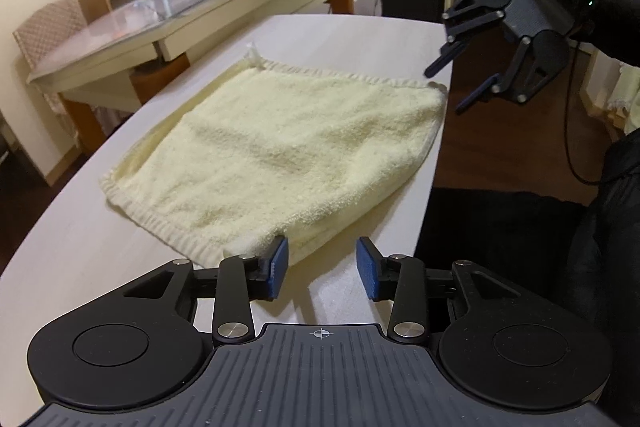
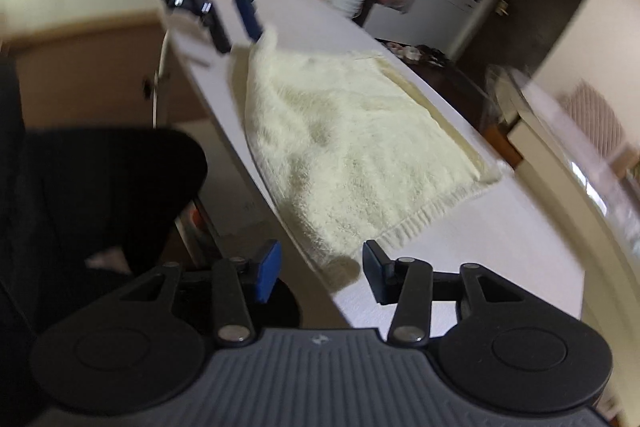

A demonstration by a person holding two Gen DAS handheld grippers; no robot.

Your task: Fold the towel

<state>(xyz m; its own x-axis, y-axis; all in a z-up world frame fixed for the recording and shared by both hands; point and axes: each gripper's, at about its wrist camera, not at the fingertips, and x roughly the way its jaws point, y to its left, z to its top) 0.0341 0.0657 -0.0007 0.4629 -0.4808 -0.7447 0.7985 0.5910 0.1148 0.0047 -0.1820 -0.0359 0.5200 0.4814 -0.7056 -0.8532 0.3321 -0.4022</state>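
Your left claw [image 1: 322, 267] and right claw [image 2: 320, 273] hang released — each at a near corner of the towel [image 1: 276, 155], none grasped.

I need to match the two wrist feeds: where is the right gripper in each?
Left wrist: the right gripper is at upper right, open, beside the towel's far corner.
Right wrist: it fills the bottom edge, jaws apart, empty.
Shared landmark: the cream towel on the white table.
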